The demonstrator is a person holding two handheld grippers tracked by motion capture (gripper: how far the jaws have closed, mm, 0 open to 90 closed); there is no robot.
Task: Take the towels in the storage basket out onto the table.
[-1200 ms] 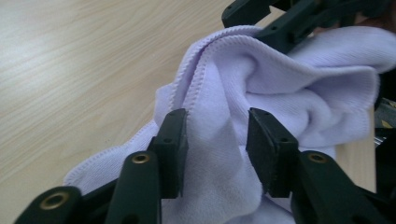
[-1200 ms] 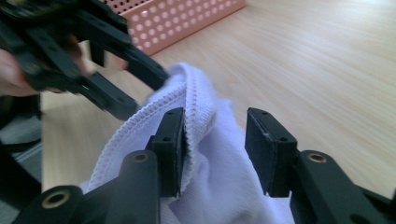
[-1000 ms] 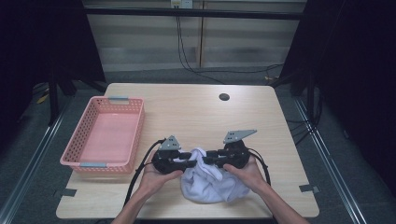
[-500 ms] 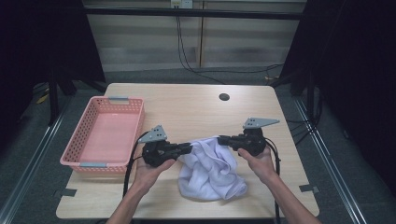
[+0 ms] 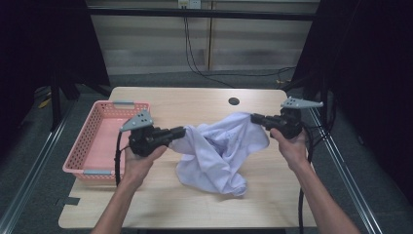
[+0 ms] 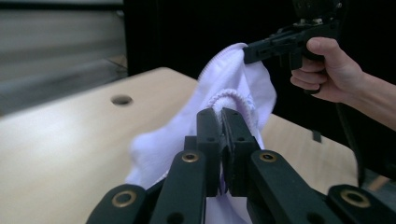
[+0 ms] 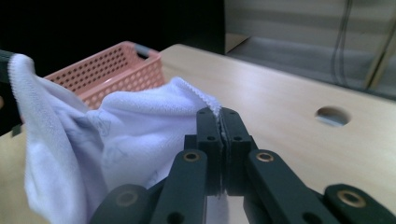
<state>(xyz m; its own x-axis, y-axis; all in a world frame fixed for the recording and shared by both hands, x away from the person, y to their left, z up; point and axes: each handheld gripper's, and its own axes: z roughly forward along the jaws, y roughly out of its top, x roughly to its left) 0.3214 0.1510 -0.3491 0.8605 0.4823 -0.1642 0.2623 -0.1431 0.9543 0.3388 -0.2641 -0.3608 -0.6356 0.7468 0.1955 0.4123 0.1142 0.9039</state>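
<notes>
Both jaws are pinching the cloth (image 5: 219, 151): left gripper (image 5: 181, 131) on one hem, right gripper (image 5: 254, 118) on another. Best to pull apart evenly, lifting until the sagging middle clears the table (image 5: 195, 100).

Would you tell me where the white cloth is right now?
In the high view the white cloth hangs at the table's middle, stretched between the left gripper and right gripper, right of the pink basket.
</notes>
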